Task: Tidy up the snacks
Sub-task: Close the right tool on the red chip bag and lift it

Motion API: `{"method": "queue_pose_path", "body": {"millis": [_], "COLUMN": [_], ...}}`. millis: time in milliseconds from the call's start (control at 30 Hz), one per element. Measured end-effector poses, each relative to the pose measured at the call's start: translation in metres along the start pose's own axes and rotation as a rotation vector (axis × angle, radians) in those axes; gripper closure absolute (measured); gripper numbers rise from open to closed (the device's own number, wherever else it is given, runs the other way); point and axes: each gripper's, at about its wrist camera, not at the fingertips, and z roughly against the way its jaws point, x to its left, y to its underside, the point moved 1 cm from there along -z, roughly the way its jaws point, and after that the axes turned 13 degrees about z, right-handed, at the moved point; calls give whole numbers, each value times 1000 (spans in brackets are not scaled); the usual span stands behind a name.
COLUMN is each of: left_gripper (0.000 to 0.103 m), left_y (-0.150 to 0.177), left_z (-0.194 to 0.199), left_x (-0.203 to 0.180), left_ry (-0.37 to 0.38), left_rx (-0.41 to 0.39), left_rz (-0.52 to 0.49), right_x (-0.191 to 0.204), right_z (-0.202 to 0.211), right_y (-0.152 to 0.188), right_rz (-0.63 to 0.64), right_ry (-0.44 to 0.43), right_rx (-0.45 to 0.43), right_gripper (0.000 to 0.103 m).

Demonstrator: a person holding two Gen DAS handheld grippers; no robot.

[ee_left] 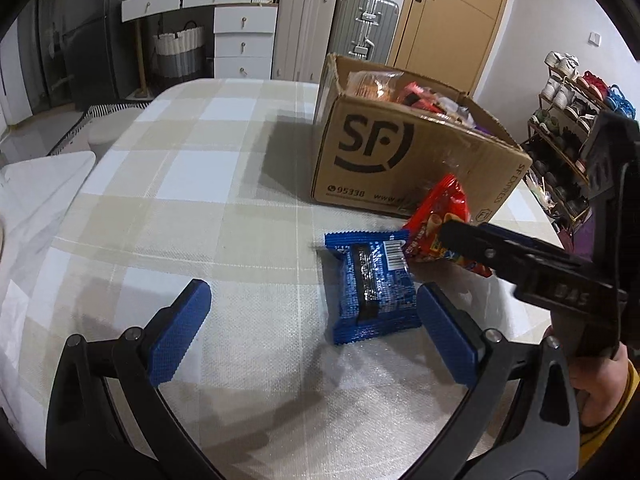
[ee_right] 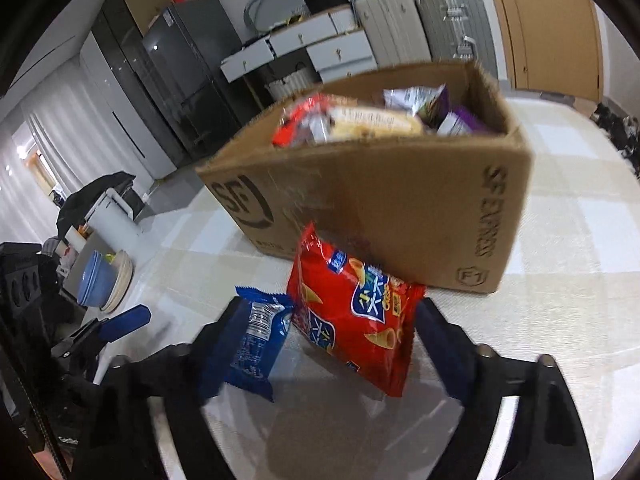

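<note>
A blue snack packet [ee_left: 372, 280] lies flat on the checked tablecloth [ee_left: 200, 200], just inside the right finger of my left gripper [ee_left: 312, 288], which is open and holds nothing. A red snack bag [ee_left: 444, 208] stands tilted in front of the open cardboard box [ee_left: 400, 160], which is full of snacks. In the right wrist view the red bag [ee_right: 352, 320] sits between the jaws of my right gripper [ee_right: 332, 304], its right edge against the right finger. No squeeze on it shows. The blue packet [ee_right: 256, 344] lies by the left finger. The box [ee_right: 380, 208] is close behind.
A shoe rack [ee_left: 568, 120] stands past the table's right edge, with suitcases [ee_left: 364, 24] and white drawers [ee_left: 244, 36] behind. Stacked bowls [ee_right: 100, 284] sit off the table's left side. A white cloth [ee_left: 36, 200] lies to the left. A person's hand [ee_left: 600, 380] grips the right tool.
</note>
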Motion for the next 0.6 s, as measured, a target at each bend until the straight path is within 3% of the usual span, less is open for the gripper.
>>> {"method": "queue_pose_path", "body": {"millis": [67,300,600], "left_gripper": [1,1,1], "left_y": [1,6,10], "left_z": [-5,-16,-18], "left_x": [2,6,8], "left_ry": [-2,-4,-21], "left_rx": [10,34,44], "left_rz": [0,8,8], "right_x": [-2,-6,-8], "right_z": [-5,-18,-19], "right_y": [1,3,8], "right_rz": [-9,-9,0], "right_ry": [-4,7,0], "right_rx": [-3,14,-21], "right_gripper": [20,41,49]}}
